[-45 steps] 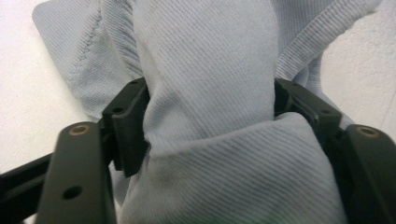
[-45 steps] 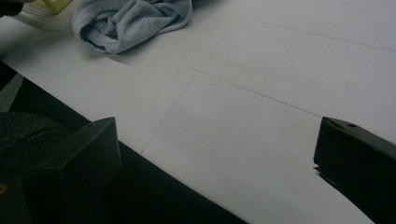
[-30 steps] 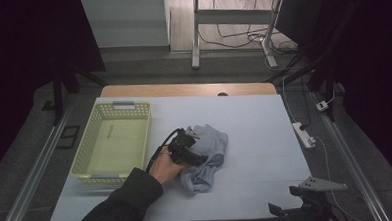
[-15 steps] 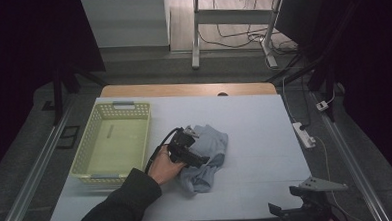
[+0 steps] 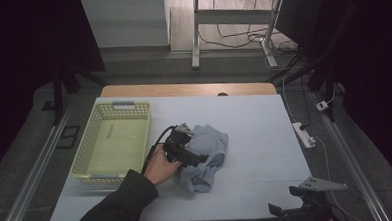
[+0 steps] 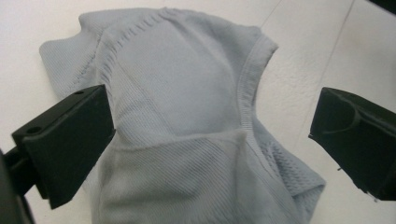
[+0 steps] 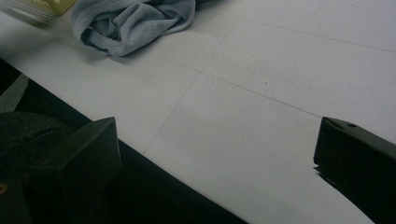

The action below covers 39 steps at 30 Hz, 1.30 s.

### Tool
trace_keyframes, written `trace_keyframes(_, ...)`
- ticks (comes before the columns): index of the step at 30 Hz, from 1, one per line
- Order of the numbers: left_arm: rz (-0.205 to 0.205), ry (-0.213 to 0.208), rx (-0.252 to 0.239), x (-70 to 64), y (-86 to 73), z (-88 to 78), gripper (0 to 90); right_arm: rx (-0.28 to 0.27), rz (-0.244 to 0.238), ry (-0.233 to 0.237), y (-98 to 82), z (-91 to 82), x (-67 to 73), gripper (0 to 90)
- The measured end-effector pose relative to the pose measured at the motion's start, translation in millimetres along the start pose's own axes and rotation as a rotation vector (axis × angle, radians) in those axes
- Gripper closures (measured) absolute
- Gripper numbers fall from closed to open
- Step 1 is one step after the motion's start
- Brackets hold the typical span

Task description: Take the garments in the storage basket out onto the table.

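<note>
While my left gripper (image 5: 195,158) sits over the pale blue garment (image 5: 208,155) near the middle of the worktop (image 5: 255,133), I see its fingers (image 6: 70,140) spread wide, one resting against the cloth's edge and the other standing off over bare surface. Nothing is clamped between them. From the left gripper view the garment (image 6: 187,130) lies crumpled under me, ribbed knit with a stitched hem curving across it and a patch of mesh-like weave toward the lower right.

From the high view, the person's hand (image 5: 160,167) holds that gripper, with a dark sleeve (image 5: 120,206) reaching in from the worktop's near edge. A yellow-green basket (image 5: 110,144) with a perforated wall stands just beside the garment, toward the worktop's left edge; I see nothing in it.

My right gripper (image 5: 308,205) waits at the near right corner, well apart from the cloth. Its fingers (image 7: 74,158) are also parted wide, holding nothing, and straddle the worktop's near edge. In the right gripper view the garment (image 7: 130,18) lies bunched farther off.
</note>
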State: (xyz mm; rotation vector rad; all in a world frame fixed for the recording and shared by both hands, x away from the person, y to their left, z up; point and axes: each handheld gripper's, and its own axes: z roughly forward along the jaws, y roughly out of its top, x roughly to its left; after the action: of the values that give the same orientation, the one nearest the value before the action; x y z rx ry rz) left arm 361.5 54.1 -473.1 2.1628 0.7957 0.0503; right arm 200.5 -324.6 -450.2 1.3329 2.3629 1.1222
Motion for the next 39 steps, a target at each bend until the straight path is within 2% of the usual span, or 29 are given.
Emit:
trace_keyframes(14, 0.000, -0.032, -0.059, -0.2, -1.8, -23.5, 0.0, 0.001, -0.005, 0.004, 0.0, 0.0, 0.4, 0.4)
trace_keyframes(32, 0.015, -0.045, -0.075, -5.4, -13.3, -50.1, 0.0, 0.001, -0.008, 0.011, 0.1, 0.1, 0.8, 0.3)
trace_keyframes(39, -0.003, -0.048, -0.087, -5.3, -21.1, -62.4, 0.0, 0.002, -0.007, 0.012, 0.2, 0.1, 0.9, 0.3)
